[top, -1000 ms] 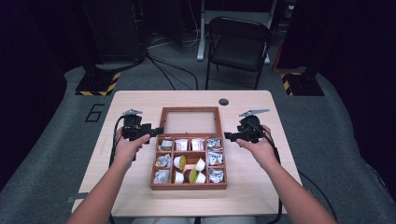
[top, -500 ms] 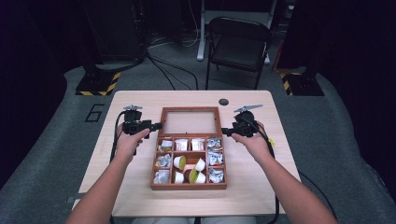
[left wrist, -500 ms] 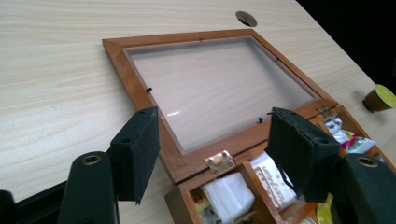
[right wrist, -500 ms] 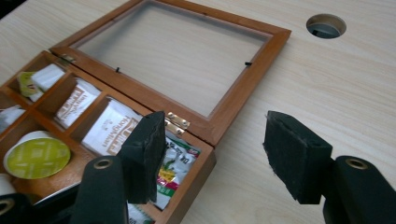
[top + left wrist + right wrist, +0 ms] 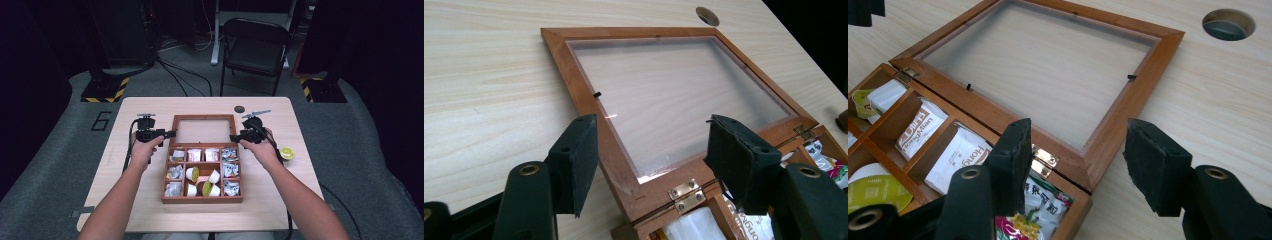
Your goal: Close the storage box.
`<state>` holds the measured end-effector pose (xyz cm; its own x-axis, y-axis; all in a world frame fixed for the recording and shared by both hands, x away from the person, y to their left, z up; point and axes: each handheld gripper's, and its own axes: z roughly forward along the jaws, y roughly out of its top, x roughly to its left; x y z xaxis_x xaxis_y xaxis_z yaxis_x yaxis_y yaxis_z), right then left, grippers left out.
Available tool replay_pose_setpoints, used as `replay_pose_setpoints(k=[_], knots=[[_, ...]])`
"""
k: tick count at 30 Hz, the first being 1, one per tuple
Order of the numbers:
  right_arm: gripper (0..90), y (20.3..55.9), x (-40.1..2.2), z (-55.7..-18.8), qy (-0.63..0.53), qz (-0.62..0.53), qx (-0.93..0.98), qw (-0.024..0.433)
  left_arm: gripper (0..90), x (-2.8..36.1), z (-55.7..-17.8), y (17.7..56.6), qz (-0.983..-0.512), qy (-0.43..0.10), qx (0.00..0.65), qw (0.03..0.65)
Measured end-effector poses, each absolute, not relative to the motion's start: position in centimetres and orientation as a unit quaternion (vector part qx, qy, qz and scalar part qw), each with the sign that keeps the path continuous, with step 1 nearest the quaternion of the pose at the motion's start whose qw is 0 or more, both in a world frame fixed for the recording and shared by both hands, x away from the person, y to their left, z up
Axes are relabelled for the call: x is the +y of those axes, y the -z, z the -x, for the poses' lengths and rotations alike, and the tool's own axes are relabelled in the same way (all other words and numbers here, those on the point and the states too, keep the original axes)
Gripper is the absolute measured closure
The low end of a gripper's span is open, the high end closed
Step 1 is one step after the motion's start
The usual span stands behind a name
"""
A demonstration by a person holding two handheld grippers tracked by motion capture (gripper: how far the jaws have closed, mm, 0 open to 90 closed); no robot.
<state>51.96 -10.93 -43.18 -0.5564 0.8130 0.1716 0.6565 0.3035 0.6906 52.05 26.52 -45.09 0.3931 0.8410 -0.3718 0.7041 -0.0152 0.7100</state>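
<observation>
- a large grey "6" [image 5: 101,121] is painted on the floor mat left of the table [image 5: 320,165].
- the left gripper [image 5: 169,133] sits at the left side of the lid [image 5: 203,131]; its jaws have just been closing, and in the left gripper view the pads stand apart astride the lid's left rail near the hinge [image 5: 686,192], not pressing on it.
- the wooden box [image 5: 201,198] lies mid-table, its lid thrown fully open and flat on the tabletop beyond the tray; box and lid together run lengthwise away from the person, the clear pane facing up.
- white sachets [image 5: 961,152] in the back row read "hongmian"; a foil packet [image 5: 1040,201] beside the hinge carries print too small to read.
- the right gripper [image 5: 233,137] sits at the lid's right side; its jaws have just been closing, yet the pads are apart, straddling the lid's corner without touching it.
- a green-topped cup [image 5: 287,153] rests on the table right of the box.
</observation>
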Motion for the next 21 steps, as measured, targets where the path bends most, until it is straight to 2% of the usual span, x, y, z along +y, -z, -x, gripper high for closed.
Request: replay_pose_setpoints(k=[6, 15, 21], knots=[[43.8, 44.1, -10.4, -52.5, -0.375, -0.462, 0.798, 0.094, 37.6, 26.1, -52.5, 45.9, -0.722, -0.078, 0.540, 0.425], [42.5, 45.4, -10.0, -53.6, -0.377, -0.490, 0.783, 0.061, 38.2, 25.9, -53.1, 46.8, -0.719, -0.066, 0.547, 0.424], [42.2, 45.9, -10.1, -54.0, -0.372, -0.501, 0.780, 0.055, 37.7, 25.9, -53.3, 47.2, -0.714, -0.059, 0.552, 0.425]])
